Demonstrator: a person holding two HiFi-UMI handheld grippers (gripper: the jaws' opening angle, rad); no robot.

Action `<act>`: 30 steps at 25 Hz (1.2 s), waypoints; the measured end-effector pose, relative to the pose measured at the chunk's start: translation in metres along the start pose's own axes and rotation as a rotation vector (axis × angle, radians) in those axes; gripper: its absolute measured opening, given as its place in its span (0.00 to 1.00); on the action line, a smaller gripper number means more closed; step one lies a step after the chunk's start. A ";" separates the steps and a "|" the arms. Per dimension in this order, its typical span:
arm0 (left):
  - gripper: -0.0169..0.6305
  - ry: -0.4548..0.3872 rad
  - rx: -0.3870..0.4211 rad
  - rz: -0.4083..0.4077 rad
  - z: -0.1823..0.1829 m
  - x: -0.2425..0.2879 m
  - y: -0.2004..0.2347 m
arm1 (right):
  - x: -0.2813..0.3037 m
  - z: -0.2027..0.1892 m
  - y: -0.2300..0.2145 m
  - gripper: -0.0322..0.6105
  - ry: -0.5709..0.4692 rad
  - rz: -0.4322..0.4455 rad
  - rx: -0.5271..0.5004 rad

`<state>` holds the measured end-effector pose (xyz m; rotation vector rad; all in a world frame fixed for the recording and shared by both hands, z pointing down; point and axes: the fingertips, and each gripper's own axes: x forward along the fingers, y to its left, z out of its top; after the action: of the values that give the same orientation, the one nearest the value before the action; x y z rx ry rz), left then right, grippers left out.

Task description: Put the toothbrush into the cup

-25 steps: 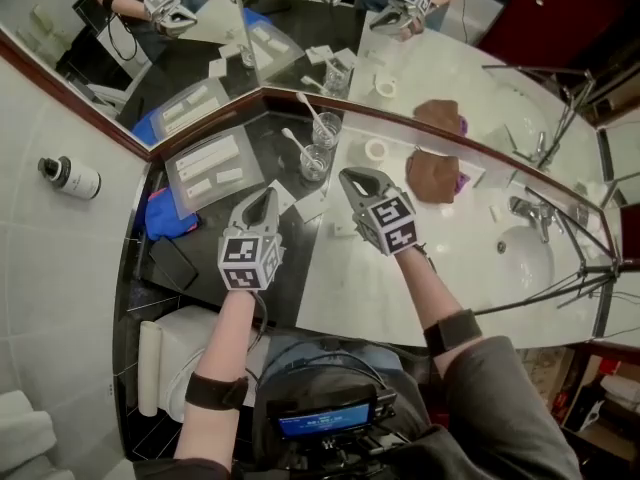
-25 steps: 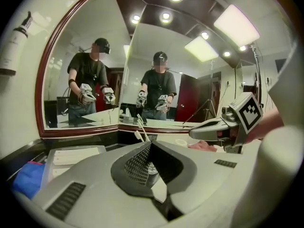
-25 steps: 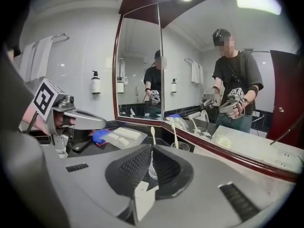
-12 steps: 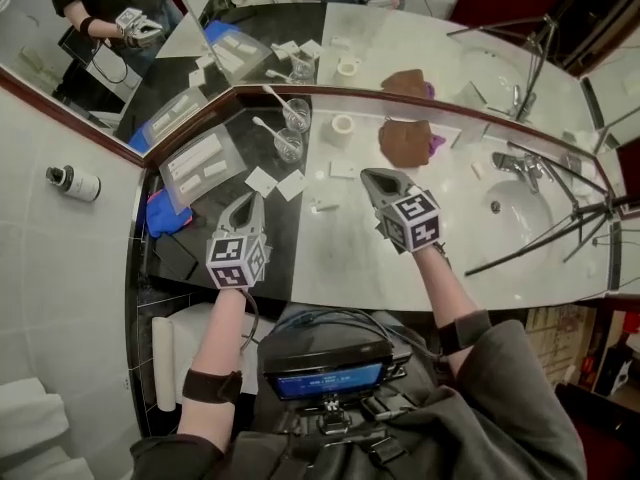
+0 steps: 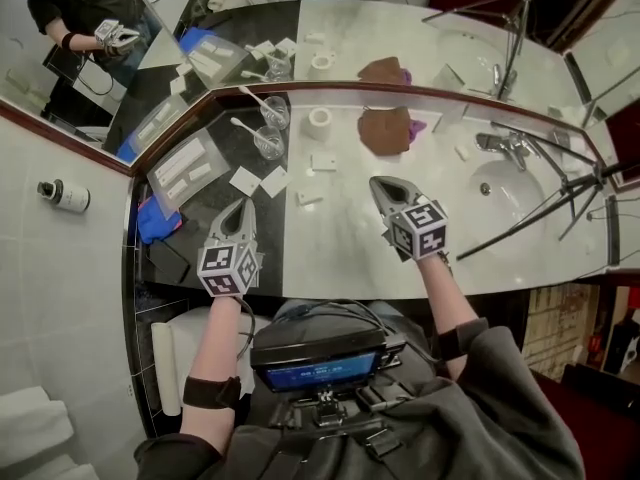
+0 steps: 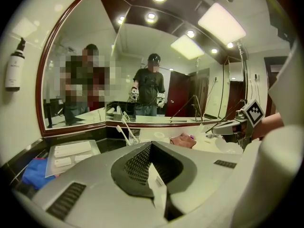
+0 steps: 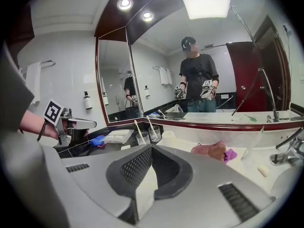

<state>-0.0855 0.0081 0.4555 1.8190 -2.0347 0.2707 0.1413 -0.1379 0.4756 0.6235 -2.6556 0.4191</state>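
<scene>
- Two grippers are hovering near the front edge of the table: I am holding my left gripper over its dark stretch and my right gripper over the pale marble stretch.
- Both grippers are sitting clenched, the jaws pressed together with nothing gripped between them.
- Just ahead of my left gripper, two white cards are lying flat on the dark surface. A clear tray of white packets is lying to their left, and a blue cloth is lying nearer me beside it.
- Farther back, by the mirror, a front cup and a rear cup are standing upright close together, well apart from both grippers.
- One toothbrush is already leaning in the front cup and a second toothbrush in the rear cup, both tilting leftward.
- A white ring-shaped roll is sitting on the marble just right of the cups, and a brown cloth is lying farther right.
- At the far right, a faucet is standing over the sink.
</scene>
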 end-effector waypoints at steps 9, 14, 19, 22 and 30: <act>0.03 -0.013 -0.015 -0.007 -0.006 0.000 -0.007 | -0.012 -0.012 -0.003 0.08 -0.001 -0.011 0.032; 0.03 -0.012 -0.021 -0.006 -0.009 0.005 0.000 | -0.009 -0.019 -0.002 0.08 0.008 -0.015 0.050; 0.03 -0.003 -0.020 -0.033 -0.008 0.010 0.006 | -0.004 -0.020 -0.002 0.08 0.010 -0.041 0.072; 0.03 0.005 -0.005 -0.071 -0.008 0.014 0.013 | 0.000 -0.020 0.001 0.08 -0.005 -0.081 0.100; 0.03 0.049 0.048 -0.182 -0.014 0.025 0.028 | 0.007 -0.032 0.017 0.08 -0.024 -0.168 0.163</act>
<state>-0.1130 -0.0053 0.4814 1.9908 -1.8298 0.3111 0.1369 -0.1138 0.5036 0.8982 -2.5827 0.5857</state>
